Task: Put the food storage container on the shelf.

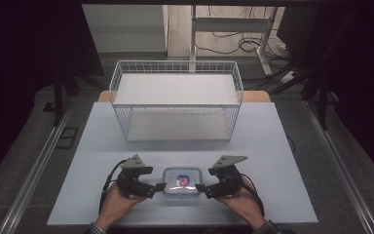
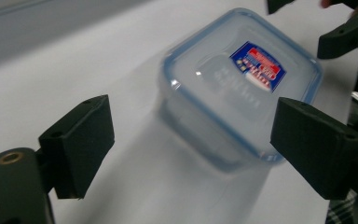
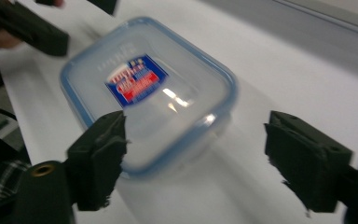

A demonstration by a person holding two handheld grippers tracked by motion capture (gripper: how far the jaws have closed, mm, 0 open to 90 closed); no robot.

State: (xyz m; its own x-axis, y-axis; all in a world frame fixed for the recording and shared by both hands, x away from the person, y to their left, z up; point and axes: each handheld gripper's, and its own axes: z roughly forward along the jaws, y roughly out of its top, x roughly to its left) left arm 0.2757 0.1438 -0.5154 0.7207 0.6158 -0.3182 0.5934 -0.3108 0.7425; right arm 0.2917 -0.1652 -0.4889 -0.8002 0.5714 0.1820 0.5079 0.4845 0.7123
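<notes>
Between left gripper (image 1: 159, 186) and right gripper (image 1: 200, 188), jaws released: lidded container (image 1: 181, 182) on table (image 1: 272, 161); next, probably clamping both sides.

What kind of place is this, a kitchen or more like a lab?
Most likely a lab or test workspace, not a kitchen: a plain white table carries a white wire basket and a clear lidded container, with loose cables on the floor behind and dark curtains at the sides.
</notes>
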